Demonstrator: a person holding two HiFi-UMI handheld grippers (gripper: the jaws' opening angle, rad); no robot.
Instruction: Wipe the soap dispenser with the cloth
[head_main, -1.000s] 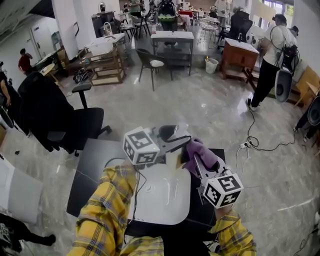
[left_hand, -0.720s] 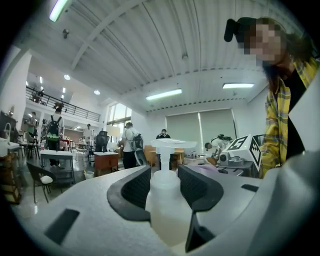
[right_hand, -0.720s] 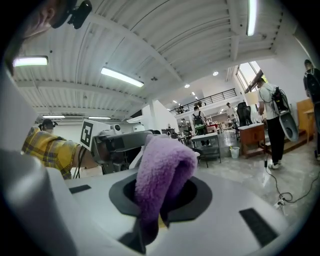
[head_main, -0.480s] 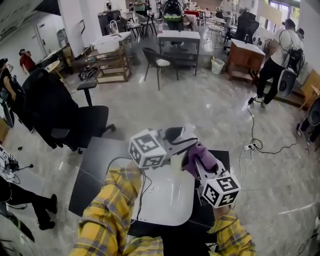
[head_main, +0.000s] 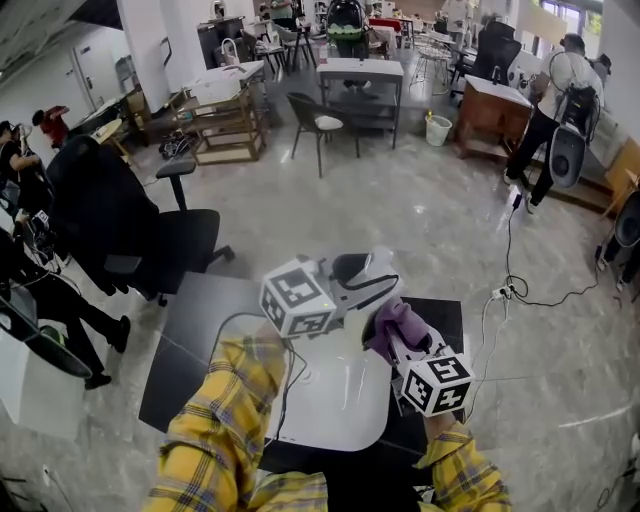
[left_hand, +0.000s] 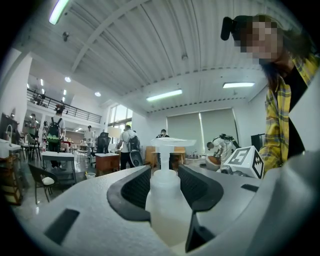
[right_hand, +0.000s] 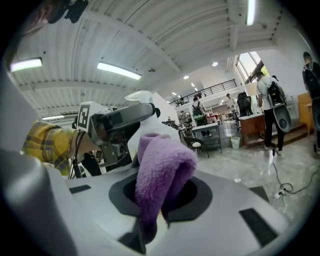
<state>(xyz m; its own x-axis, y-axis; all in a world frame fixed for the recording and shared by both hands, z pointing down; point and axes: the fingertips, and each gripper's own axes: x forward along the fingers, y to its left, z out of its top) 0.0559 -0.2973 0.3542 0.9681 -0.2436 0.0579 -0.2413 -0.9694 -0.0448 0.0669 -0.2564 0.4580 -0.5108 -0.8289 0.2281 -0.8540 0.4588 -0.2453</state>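
Observation:
The soap dispenser (left_hand: 166, 202), a cloudy white pump bottle, stands upright between the pads of my left gripper (left_hand: 165, 186), which is shut on its body. In the head view this gripper (head_main: 372, 275) holds the dispenser (head_main: 377, 262) above the table, pointing right. My right gripper (head_main: 396, 340) is shut on a folded purple cloth (head_main: 396, 320). That cloth sits right beside the dispenser, on its near right side. The right gripper view shows the cloth (right_hand: 161, 167) bulging out of the jaws, with the dispenser (right_hand: 149, 106) just behind it; whether they touch is hidden.
Under both grippers lies a white rounded tray (head_main: 330, 400) on a black table (head_main: 185, 345). A black office chair (head_main: 130, 235) stands to the left. Cables (head_main: 500, 295) trail on the shiny floor at the right. Desks, chairs and several people fill the hall behind.
My right gripper has sunk a little with the cloth alongside the dispenser. The left gripper has held the bottle still. People at the left edge have walked on.

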